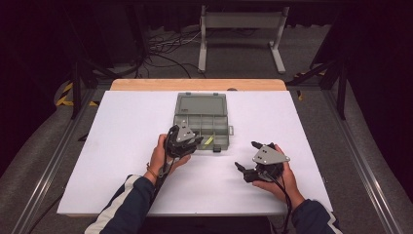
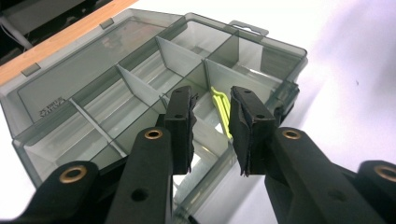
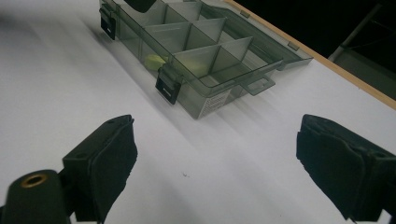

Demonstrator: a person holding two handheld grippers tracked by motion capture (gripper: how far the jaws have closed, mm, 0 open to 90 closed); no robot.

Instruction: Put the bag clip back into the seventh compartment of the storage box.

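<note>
Already the small yellow-green clip [image 2: 221, 111] lay in a near compartment of the smoky clear-plastic divided box [image 1: 202, 119], lid open; my left gripper [image 2: 212, 128] hovered above, jaws parted on nothing, right gripper [image 3: 215, 163] wide apart, lid-closing seemingly left.

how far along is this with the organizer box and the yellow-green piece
Done: the organizer box lies open, and the yellow-green piece sits in a front compartment. In hand: the left gripper hovers over that compartment, jaws apart with nothing pressed between them. The right gripper waits open above the white table. Left, probably: closing the lid.
</note>
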